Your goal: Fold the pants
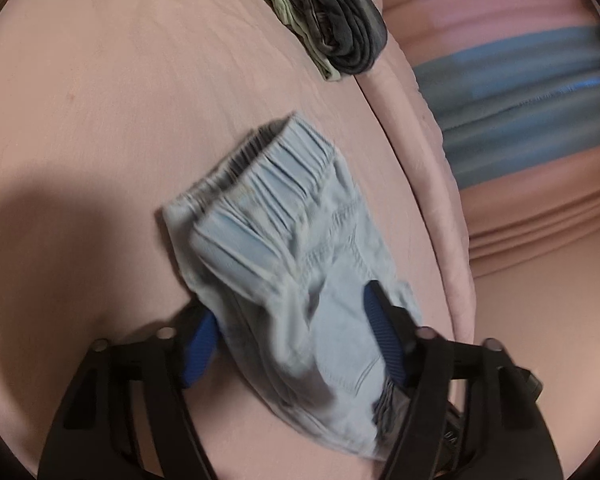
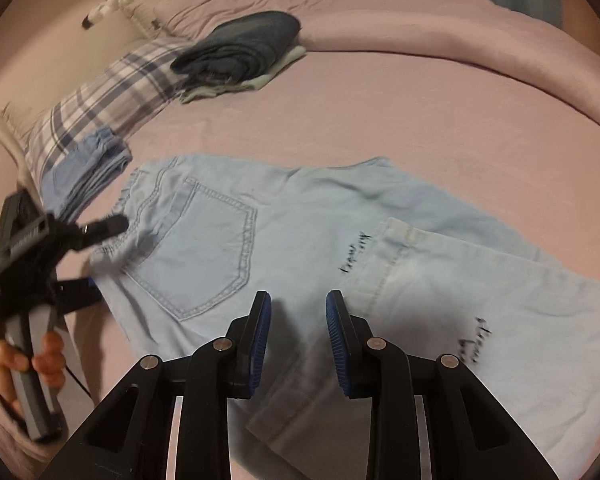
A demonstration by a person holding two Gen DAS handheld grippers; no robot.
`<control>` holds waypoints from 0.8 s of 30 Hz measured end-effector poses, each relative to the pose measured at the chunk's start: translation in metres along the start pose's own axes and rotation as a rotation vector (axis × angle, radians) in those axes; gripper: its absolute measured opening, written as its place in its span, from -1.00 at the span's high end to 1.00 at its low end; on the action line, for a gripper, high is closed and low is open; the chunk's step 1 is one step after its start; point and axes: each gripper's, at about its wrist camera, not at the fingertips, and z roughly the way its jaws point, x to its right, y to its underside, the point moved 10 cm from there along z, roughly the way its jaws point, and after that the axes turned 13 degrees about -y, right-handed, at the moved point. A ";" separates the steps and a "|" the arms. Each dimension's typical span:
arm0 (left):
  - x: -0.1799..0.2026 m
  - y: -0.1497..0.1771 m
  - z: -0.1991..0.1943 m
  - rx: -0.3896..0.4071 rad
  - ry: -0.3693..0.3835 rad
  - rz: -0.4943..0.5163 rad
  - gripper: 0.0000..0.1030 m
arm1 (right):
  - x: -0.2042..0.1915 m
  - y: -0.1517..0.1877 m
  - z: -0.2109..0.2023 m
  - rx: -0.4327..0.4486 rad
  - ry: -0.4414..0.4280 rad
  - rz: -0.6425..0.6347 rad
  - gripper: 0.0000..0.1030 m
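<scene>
Pants [image 2: 284,240], one pair, lie on the bed [image 2: 420,112]; left gripper [image 1: 296,340] jaws clench the waistband, right gripper [image 2: 298,332] jaws released.

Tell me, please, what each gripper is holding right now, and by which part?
The left gripper straddles the light blue pants at the waistband, apparently gripping. The right gripper is open, holding nothing.

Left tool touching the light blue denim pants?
Touching. In the left wrist view the left tool has the light blue denim pants bunched between its blue pads, against both.
</scene>
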 end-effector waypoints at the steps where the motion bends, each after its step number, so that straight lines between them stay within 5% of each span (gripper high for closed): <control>1: -0.001 -0.002 0.002 -0.008 -0.008 -0.001 0.12 | 0.000 -0.004 0.004 -0.001 0.002 -0.003 0.41; 2: -0.003 -0.004 0.003 -0.013 -0.014 -0.004 0.32 | 0.001 -0.009 0.008 -0.001 0.007 -0.001 0.41; 6: -0.004 -0.003 0.001 0.003 -0.033 0.031 0.43 | 0.008 -0.022 0.033 -0.035 0.035 0.014 0.41; 10: 0.009 -0.005 -0.010 0.047 -0.027 0.111 0.46 | 0.009 -0.027 0.050 -0.079 0.093 -0.017 0.41; 15: 0.022 -0.008 -0.016 0.077 -0.023 0.175 0.46 | 0.004 -0.027 0.034 -0.074 0.057 0.031 0.41; 20: 0.031 -0.007 -0.021 0.103 -0.034 0.236 0.46 | -0.029 0.013 0.020 -0.131 -0.025 0.012 0.41; 24: 0.038 -0.003 -0.019 0.110 -0.051 0.279 0.46 | -0.038 0.035 0.027 -0.141 0.016 -0.076 0.41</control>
